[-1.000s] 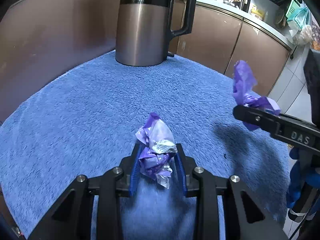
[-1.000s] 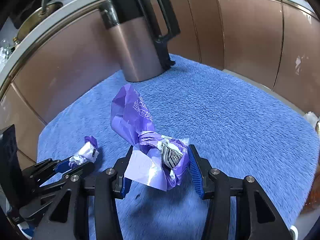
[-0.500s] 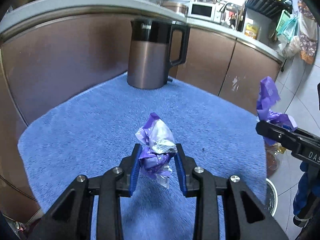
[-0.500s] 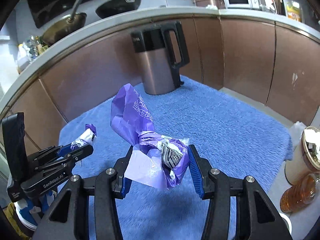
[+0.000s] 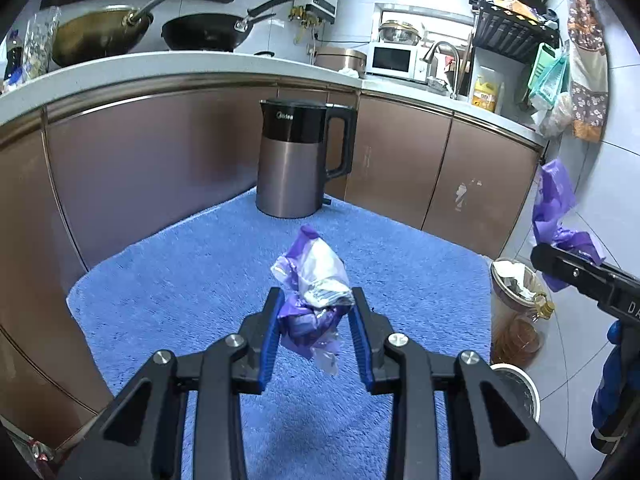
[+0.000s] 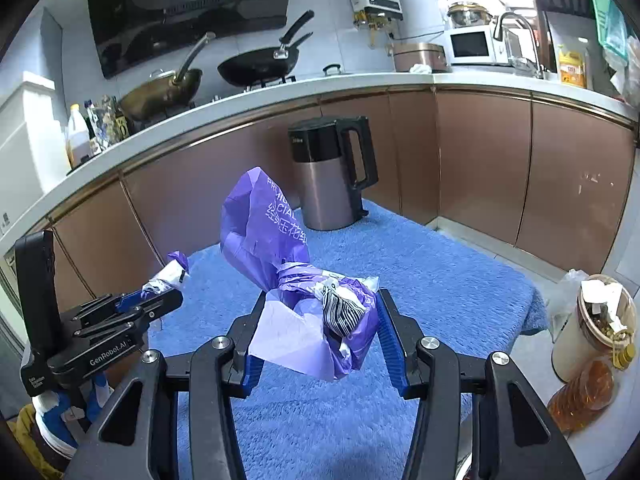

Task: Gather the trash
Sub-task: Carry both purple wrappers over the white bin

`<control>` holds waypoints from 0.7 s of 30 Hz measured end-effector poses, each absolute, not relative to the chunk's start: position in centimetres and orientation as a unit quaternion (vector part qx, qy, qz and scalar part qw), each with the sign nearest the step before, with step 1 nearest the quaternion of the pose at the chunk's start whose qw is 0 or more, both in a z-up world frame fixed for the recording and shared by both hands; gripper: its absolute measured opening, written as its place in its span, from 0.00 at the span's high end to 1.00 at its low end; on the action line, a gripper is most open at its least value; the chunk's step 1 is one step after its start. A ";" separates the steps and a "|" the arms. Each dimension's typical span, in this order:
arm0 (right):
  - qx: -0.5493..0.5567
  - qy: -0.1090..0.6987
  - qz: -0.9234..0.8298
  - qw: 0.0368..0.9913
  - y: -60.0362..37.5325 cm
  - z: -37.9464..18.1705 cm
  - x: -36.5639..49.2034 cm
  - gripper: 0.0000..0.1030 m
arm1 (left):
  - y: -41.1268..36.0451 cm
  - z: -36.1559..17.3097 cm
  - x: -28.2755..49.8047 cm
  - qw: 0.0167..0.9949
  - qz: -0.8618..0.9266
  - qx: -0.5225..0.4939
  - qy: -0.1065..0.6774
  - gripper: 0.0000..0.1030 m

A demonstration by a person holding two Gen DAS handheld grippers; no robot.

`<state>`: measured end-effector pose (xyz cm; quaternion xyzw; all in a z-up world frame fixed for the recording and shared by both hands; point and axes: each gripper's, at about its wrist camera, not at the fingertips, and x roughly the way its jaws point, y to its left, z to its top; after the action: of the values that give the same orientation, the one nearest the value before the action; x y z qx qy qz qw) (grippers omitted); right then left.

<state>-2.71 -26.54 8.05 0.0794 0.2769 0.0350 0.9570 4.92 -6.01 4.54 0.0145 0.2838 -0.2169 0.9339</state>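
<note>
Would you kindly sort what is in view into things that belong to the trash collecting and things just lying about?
Belongs to the job:
- crumpled wrapper in left gripper
- purple bag in right gripper

Just lying about:
- kettle
- blue mat
- black pan
- microwave

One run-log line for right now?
left tongs: shut on small crumpled wrapper | right tongs: shut on purple bag | both lifted above blue mat | kettle upright
</note>
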 end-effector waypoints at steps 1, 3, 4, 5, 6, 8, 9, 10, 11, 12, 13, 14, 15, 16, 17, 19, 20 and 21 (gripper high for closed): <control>0.082 0.274 0.035 0.958 -26.7 8.2 -3.2 0.52 | -6.1 4.7 4.7 0.934 -0.216 0.016 0.283 0.70; 0.090 0.269 0.034 0.958 -27.3 8.1 -3.9 0.52 | -6.4 4.8 4.3 0.934 -0.216 0.019 0.283 0.70; 0.094 0.267 0.034 0.958 -27.6 8.0 -4.0 0.52 | -6.6 4.9 4.1 0.934 -0.216 0.021 0.284 0.70; 0.100 0.264 0.033 0.959 -28.1 7.9 -4.3 0.52 | -6.7 4.9 4.0 0.934 -0.216 0.023 0.284 0.70; 0.104 0.263 0.032 0.959 -28.4 7.9 -4.6 0.52 | -7.0 4.9 3.9 0.934 -0.216 0.025 0.284 0.70; 0.111 0.258 0.028 0.959 -29.2 7.8 -5.1 0.52 | -7.6 5.0 3.4 0.933 -0.217 0.029 0.285 0.70; 0.115 0.255 0.026 0.960 -29.6 7.8 -5.5 0.52 | -8.0 5.1 3.3 0.933 -0.218 0.032 0.285 0.70; 0.120 0.252 0.023 0.960 -30.2 7.7 -5.9 0.52 | -8.2 5.1 3.1 0.933 -0.219 0.034 0.285 0.70; 0.124 0.249 0.022 0.960 -30.6 7.7 -6.1 0.52 | -8.6 5.1 3.0 0.932 -0.220 0.037 0.285 0.70; 0.129 0.247 0.019 0.960 -31.0 7.6 -6.4 0.52 | -9.0 5.2 2.9 0.931 -0.222 0.041 0.285 0.70; 0.134 0.244 0.017 0.960 -31.6 7.5 -6.7 0.52 | -9.4 5.2 2.8 0.931 -0.224 0.045 0.286 0.70; 0.141 0.241 0.014 0.960 -32.2 7.4 -7.1 0.52 | -9.9 5.2 2.6 0.930 -0.226 0.049 0.286 0.70; 0.147 0.239 0.011 0.960 -32.7 7.3 -7.4 0.52 | -10.6 5.2 2.5 0.929 -0.230 0.055 0.286 0.70; 0.152 0.237 0.007 0.959 -33.2 7.1 -7.7 0.52 | -11.1 5.2 2.3 0.928 -0.233 0.060 0.286 0.70; 0.159 0.235 0.002 0.959 -33.8 6.9 -8.1 0.52 | -11.6 5.2 2.2 0.926 -0.236 0.064 0.286 0.70; 0.170 0.231 -0.008 0.958 -34.9 6.5 -8.9 0.52 | -13.1 5.0 2.0 0.922 -0.249 0.074 0.287 0.70; 0.176 0.229 -0.018 0.957 -35.6 6.2 -9.4 0.52 | -13.8 4.9 1.9 0.920 -0.255 0.079 0.288 0.70; 0.178 0.228 -0.023 0.957 -36.0 6.0 -9.7 0.52 | -14.5 4.9 1.9 0.917 -0.261 0.083 0.289 0.70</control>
<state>-9.70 -35.95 6.00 0.1785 0.2282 -0.0235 0.9568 1.90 -14.48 4.87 0.0828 0.2888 -0.2607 0.9175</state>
